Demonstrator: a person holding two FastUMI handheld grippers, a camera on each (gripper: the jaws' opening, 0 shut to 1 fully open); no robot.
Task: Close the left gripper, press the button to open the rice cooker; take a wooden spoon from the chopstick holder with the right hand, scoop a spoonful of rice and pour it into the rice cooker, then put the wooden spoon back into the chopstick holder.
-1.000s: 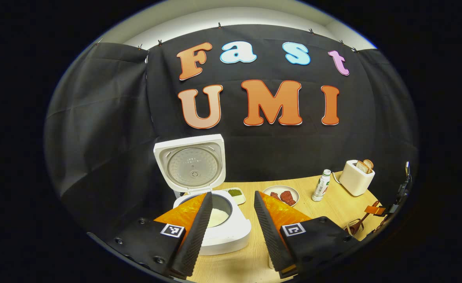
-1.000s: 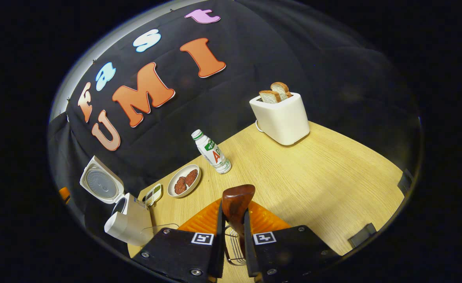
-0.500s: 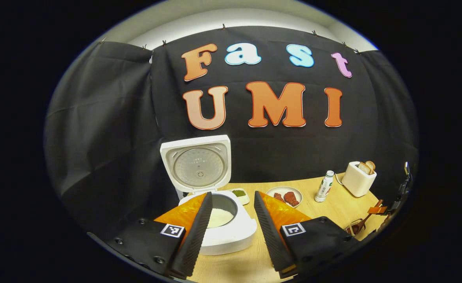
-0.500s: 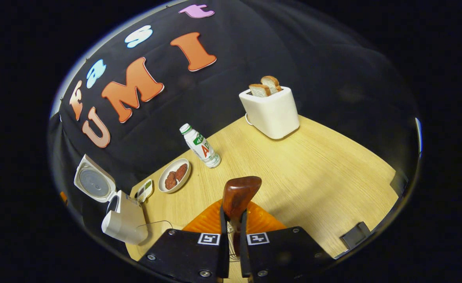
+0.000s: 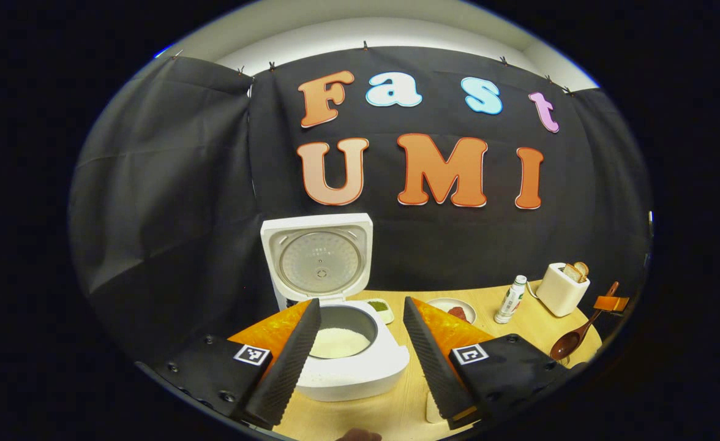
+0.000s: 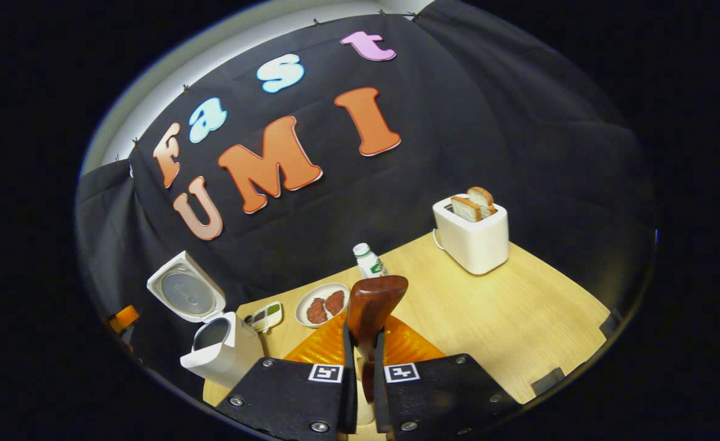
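The left gripper [image 5: 360, 349] has its fingers wide apart, holding nothing, before the open rice cooker [image 5: 351, 355] on the counter [image 6: 519, 306]. The right gripper [image 6: 360, 380] fingers are clamped on the wooden spoon [image 6: 372, 306], lifted above the counter.

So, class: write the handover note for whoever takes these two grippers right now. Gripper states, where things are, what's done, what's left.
Left gripper: open, holding nothing, hovering in front of the rice cooker.
Right gripper: shut on the wooden spoon, held above the table.
Rice cooker: lid up, white rice visible in the pot.
Done: cooker opened, spoon in the right gripper.
Whether the scoop has been poured cannot be told from these views.
Left: scoop and pour if not yet done, then return the spoon to the chopstick holder.
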